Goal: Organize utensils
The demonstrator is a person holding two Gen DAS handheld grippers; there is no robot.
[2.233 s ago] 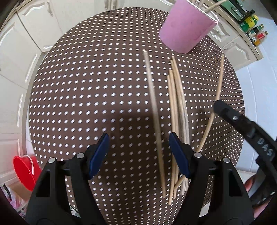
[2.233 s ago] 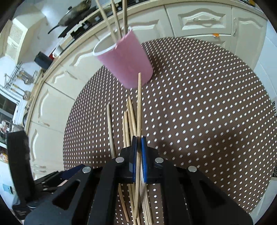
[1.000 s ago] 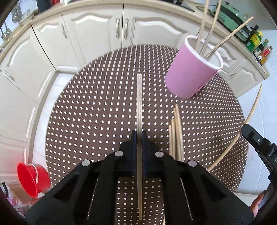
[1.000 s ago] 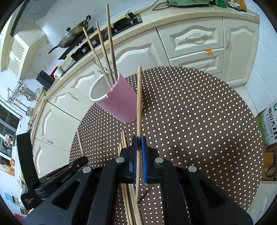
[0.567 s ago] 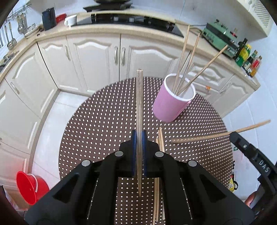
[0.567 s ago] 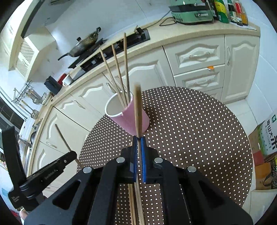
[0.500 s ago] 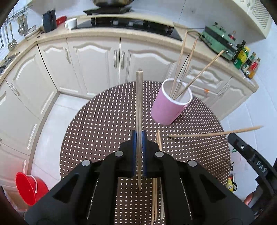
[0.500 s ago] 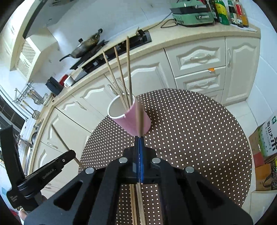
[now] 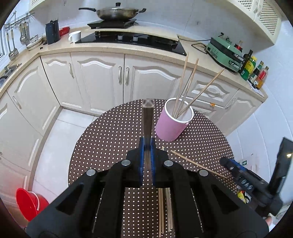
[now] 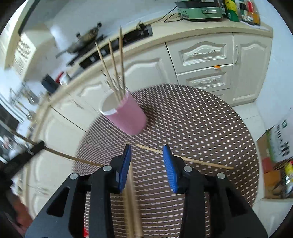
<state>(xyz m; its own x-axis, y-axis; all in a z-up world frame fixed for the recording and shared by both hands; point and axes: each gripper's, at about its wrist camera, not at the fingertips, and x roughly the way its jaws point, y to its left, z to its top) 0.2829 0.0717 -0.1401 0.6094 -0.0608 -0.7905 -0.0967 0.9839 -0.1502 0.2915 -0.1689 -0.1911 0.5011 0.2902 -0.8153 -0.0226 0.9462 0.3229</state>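
Note:
A pink cup (image 9: 172, 124) stands on the round brown dotted table (image 9: 109, 139) and holds three wooden chopsticks (image 9: 185, 87). My left gripper (image 9: 147, 144) is shut on one chopstick (image 9: 148, 119) that points forward, held high above the table left of the cup. Several chopsticks (image 9: 164, 206) lie on the table below it. My right gripper (image 10: 147, 148) is open and empty, above a single chopstick (image 10: 192, 160) lying across the table in front of the cup (image 10: 126, 115). That chopstick also shows in the left wrist view (image 9: 197, 164).
White kitchen cabinets (image 9: 102, 76) and a counter with a hob and wok (image 9: 117, 14) curve behind the table. A red bucket (image 9: 27, 203) sits on the floor at the left. A cardboard box (image 10: 278, 146) stands on the floor at the right.
My right gripper has opened and its chopstick now lies across the table. My left gripper picked up a chopstick and has risen higher above the table with it.

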